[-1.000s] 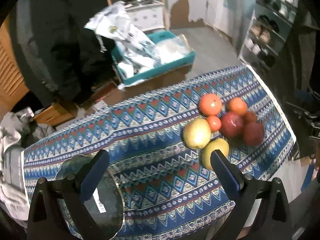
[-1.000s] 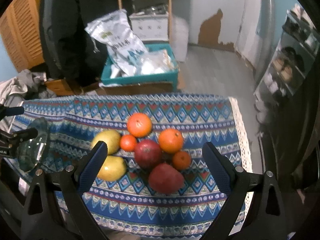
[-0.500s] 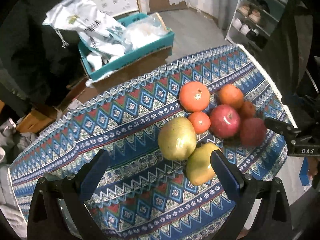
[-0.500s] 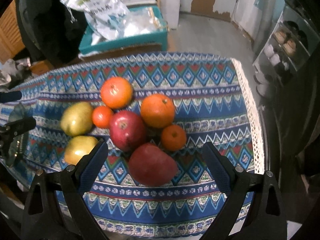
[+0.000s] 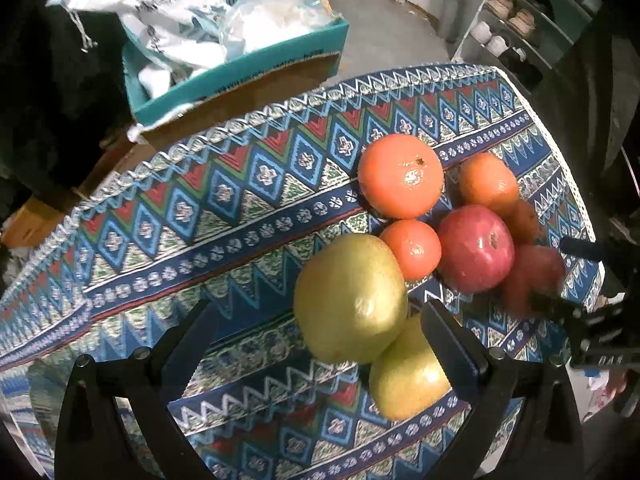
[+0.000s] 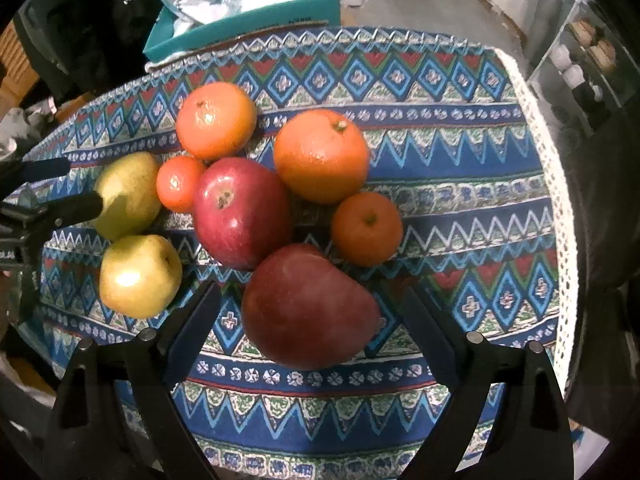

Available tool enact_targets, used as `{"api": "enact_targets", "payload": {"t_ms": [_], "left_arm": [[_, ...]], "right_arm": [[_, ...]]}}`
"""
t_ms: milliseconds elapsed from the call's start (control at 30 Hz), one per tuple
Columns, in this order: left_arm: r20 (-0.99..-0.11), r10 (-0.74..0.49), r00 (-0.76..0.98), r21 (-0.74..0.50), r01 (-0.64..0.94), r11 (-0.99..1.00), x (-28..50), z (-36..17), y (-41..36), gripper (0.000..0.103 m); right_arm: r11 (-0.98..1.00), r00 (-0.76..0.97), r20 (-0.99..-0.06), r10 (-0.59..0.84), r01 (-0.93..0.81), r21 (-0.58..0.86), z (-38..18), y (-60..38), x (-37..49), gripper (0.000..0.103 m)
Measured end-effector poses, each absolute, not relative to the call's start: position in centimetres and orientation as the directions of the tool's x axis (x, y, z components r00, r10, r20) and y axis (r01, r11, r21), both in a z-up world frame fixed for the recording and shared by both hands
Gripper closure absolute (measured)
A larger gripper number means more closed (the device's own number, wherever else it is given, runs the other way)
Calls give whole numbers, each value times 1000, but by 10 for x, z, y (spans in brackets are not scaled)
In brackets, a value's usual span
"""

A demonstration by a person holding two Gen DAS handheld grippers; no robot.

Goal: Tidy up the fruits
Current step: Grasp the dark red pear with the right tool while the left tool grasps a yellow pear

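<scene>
Fruits lie clustered on a patterned blue tablecloth (image 6: 460, 168). In the right wrist view a dark red pear (image 6: 308, 308) sits between the fingers of my right gripper (image 6: 312, 314). Its jaws are closing, with gaps still showing on both sides. Behind it are a red apple (image 6: 240, 212), two big oranges (image 6: 320, 156) and two small ones. My left gripper (image 5: 320, 332) stands open around a yellow-green fruit (image 5: 350, 300) without touching it. A second yellow-green fruit (image 5: 408, 376) lies partly behind its right finger.
The table's right edge has a white lace trim (image 6: 560, 216). Beyond the far edge stands a teal box (image 5: 240, 68) full of white bags. A shoe shelf (image 5: 520, 20) is at the far right. A glass dish edge (image 5: 40, 376) shows at the lower left.
Both grippers have come down closer to the fruit pile. The left one shifted right from over the glass dish to the yellow-green fruit. The right one now straddles the red pear.
</scene>
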State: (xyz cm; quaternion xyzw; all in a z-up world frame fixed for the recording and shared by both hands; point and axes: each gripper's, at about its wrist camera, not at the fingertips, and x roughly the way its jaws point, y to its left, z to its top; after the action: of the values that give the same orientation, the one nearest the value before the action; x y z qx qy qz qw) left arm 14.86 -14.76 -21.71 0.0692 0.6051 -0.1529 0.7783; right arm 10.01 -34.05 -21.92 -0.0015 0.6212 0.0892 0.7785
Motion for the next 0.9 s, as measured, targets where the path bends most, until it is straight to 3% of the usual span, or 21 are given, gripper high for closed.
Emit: {"api": "enact_targets", "payload": {"t_ms": [300,400,533,900], "left_arm": [[-973,-175,150,-115,343,932,157,-244,-160,5],[-978,-168,127,-115,347,931,158,-251,-161,19],[-967,-242,75,-207,318,925,159,-261,-156,30],[-959,-264,102,-217,330,919,150,-259,-149,30]], "right_arm": [[984,169,-978,122,-151,96,-245,-328,106,21],[985,166,-978,127,-140,104,-248,-327,110,22],[984,157,-978,138,-135,117,-253,-325,114,22],[981,182,-969,165,-128,143,-253,-329,107,24]]}}
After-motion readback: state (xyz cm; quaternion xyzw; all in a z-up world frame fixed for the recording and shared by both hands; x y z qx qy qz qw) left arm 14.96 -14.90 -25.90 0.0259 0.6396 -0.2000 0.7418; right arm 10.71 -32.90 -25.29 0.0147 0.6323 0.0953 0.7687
